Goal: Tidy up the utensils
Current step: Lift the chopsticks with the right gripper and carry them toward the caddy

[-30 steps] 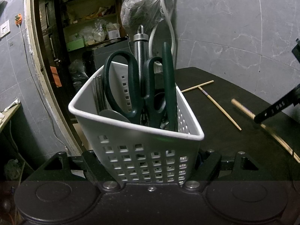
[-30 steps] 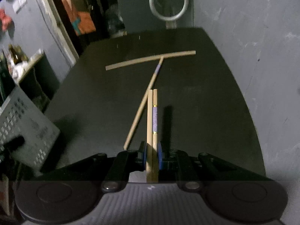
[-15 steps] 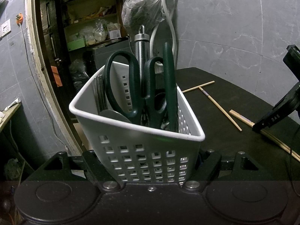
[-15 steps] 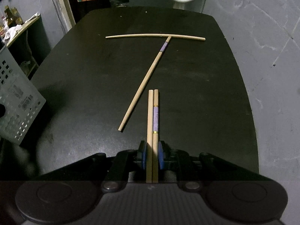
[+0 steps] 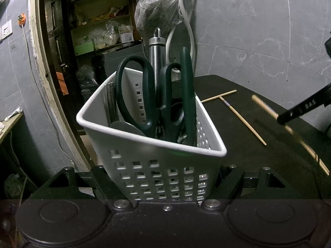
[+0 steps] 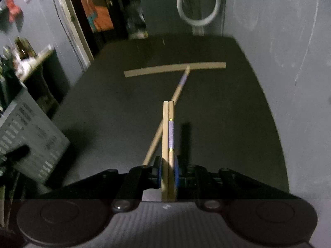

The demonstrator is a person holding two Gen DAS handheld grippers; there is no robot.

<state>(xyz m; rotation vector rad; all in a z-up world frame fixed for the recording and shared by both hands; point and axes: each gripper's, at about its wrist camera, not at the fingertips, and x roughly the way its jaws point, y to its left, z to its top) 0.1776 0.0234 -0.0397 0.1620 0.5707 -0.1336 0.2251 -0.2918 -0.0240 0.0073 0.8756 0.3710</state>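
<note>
My left gripper [image 5: 163, 177] is shut on a white perforated utensil basket [image 5: 157, 171] holding green-handled scissors [image 5: 144, 95], a steel handle [image 5: 157, 49] and other utensils. My right gripper [image 6: 168, 173] is shut on a pair of wooden chopsticks [image 6: 168, 136], one with a purple band, held above the black table [image 6: 227, 113]. The held pair also shows in the left wrist view [image 5: 266, 109], right of the basket. Two more chopsticks [image 6: 175, 69] lie on the table in a T shape, also seen in the left wrist view [image 5: 238, 113].
The basket shows at the left edge of the right wrist view [image 6: 31, 140]. A grey marbled wall [image 5: 258, 31] stands behind the table. A white hose [image 6: 198, 4] hangs at the far end. A doorway with cluttered shelves [image 5: 97, 31] is to the left.
My right gripper has lifted and tilted up with the chopstick pair; the table chopsticks look farther away. The left gripper and basket have stayed still.
</note>
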